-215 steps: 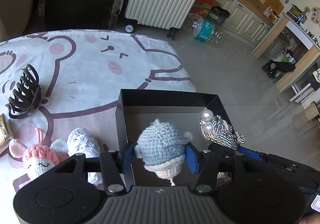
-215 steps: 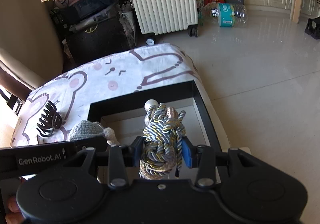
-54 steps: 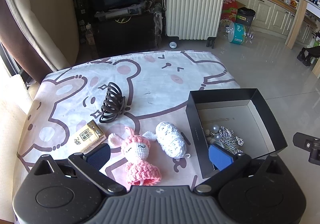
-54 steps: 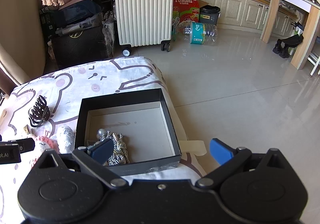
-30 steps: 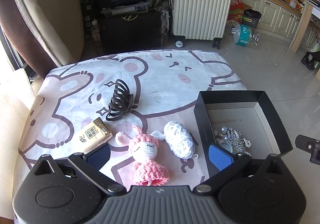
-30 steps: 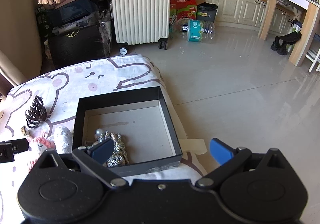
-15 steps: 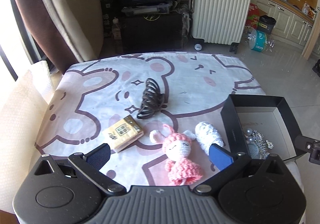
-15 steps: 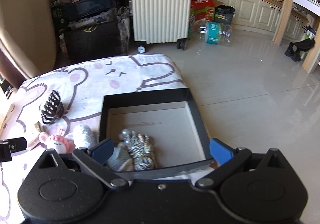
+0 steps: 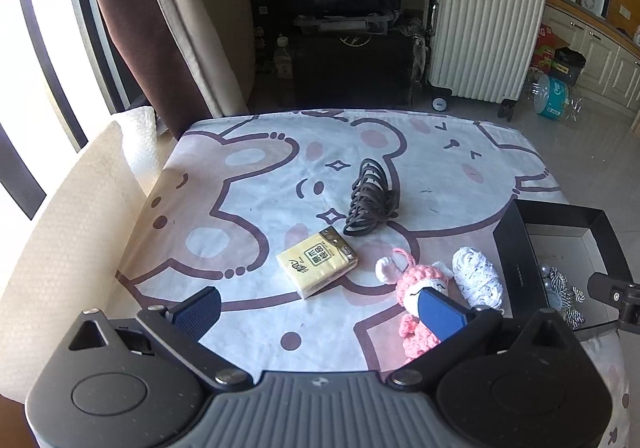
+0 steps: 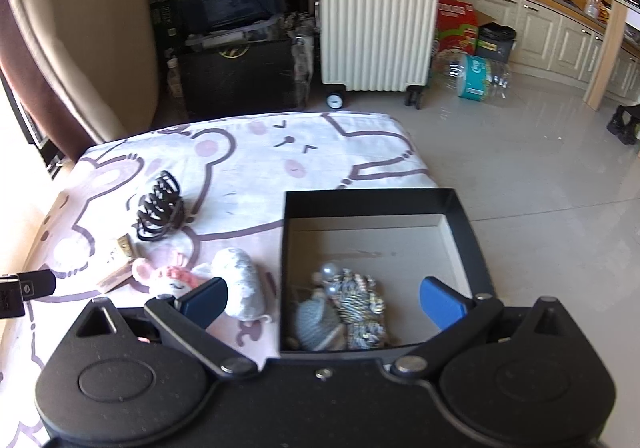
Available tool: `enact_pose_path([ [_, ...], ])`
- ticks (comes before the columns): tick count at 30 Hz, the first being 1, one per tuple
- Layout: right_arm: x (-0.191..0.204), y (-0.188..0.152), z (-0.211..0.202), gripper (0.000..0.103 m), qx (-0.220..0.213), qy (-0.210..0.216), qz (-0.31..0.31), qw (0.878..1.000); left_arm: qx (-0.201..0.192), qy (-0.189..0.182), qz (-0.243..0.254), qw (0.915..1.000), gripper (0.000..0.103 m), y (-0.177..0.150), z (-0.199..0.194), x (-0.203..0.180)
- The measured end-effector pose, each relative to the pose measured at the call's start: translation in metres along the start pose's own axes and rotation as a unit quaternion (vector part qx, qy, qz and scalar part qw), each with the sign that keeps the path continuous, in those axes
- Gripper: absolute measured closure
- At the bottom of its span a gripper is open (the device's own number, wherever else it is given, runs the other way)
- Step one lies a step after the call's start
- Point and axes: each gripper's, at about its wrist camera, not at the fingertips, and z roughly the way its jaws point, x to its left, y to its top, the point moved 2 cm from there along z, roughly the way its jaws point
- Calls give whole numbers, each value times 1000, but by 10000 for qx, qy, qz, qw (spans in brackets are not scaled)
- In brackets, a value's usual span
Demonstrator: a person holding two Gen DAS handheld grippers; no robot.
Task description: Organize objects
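A black box (image 10: 462, 226) sits at the table's right edge; it also shows in the left wrist view (image 9: 516, 256). Inside lie a blue crochet toy (image 10: 318, 322) and a braided rope charm with pearls (image 10: 358, 302). On the bear-print cloth lie a pink crochet bunny (image 9: 416, 296), a white crochet toy (image 9: 478, 276), a yellow tissue pack (image 9: 318, 262) and a dark hair claw (image 9: 370, 194). My left gripper (image 9: 320, 308) is open and empty above the cloth's near edge, before the tissue pack. My right gripper (image 10: 322, 302) is open and empty above the box's near-left corner.
A white suitcase (image 10: 378, 18) and black cases (image 10: 240, 76) stand beyond the table. A curtain and window (image 9: 80, 48) are at the left. Tiled floor (image 10: 540, 168) lies to the right, with a water-bottle pack (image 10: 476, 78) on it.
Both grippers let go of their toys into the box, opened and drew back. Since then both have shifted left, the left one bringing the tissue pack to centre.
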Motion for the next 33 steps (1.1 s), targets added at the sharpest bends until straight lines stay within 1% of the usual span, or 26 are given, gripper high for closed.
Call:
enact_pose_path([
  [7, 18, 1, -1, 0, -20, 150, -95, 9998, -38, 91, -105, 9999, 0, -2, -5, 18],
  [16, 34, 2, -4, 0, -91, 288, -201, 9993, -114, 106, -196, 9997, 0, -3, -10, 32],
  [22, 37, 3, -3, 0, -140, 247, -271, 9992, -138, -4, -181, 9997, 0, -2, -10, 29],
  [26, 34, 4, -4, 0, -198, 291, -216, 9991, -149, -71, -117, 9998, 0, -1, -9, 23],
  [33, 27, 7, -8, 0, -378, 371, -106, 9985, -330, -184, 87, 9992, 1, 2, -7, 3],
])
